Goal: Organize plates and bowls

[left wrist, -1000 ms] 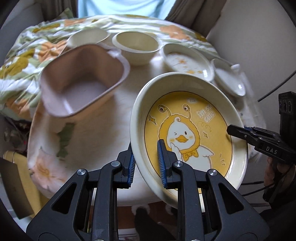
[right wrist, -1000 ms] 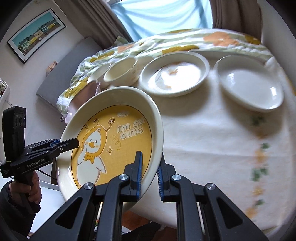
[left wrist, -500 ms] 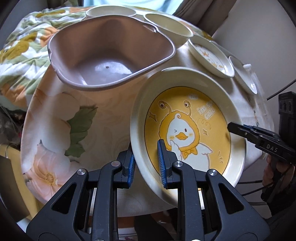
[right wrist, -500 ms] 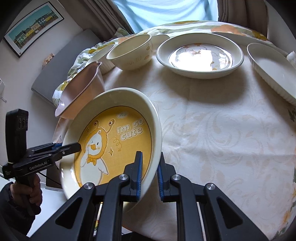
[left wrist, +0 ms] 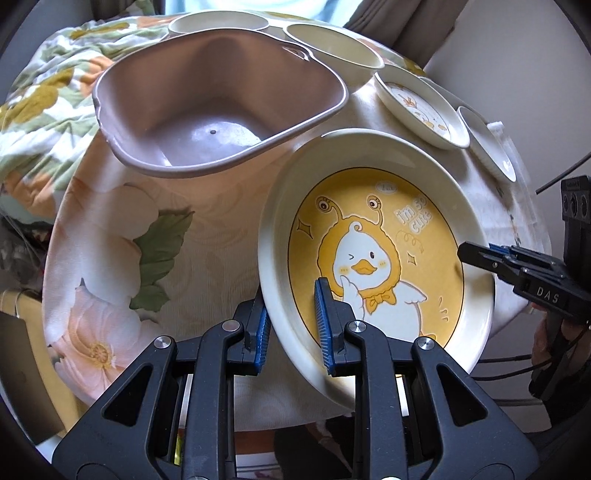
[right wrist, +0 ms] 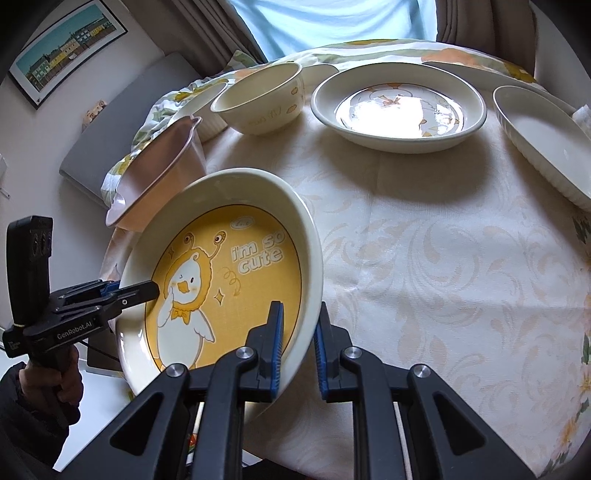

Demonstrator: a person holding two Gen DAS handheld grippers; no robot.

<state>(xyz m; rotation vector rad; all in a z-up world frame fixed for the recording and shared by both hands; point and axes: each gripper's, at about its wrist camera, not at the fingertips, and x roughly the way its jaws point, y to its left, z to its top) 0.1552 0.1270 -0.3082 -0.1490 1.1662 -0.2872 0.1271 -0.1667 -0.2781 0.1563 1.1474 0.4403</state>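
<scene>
The left gripper [left wrist: 291, 328] and the right gripper [right wrist: 297, 349] each pinch a side of the duck plate [left wrist: 376, 258] above the table [right wrist: 443, 266].

Soft daylight comes from the window [right wrist: 332, 26] behind the counter [right wrist: 443, 258], leaving both views evenly bright and sharp at the centre. It throws strong white glare across the shallow plate [right wrist: 399, 107] and dim, soft-edged shadows in front of the dishes on the cloth. The fisheye lenses bend straight lines hard near the rims, where a black circular vignette closes each frame.
</scene>
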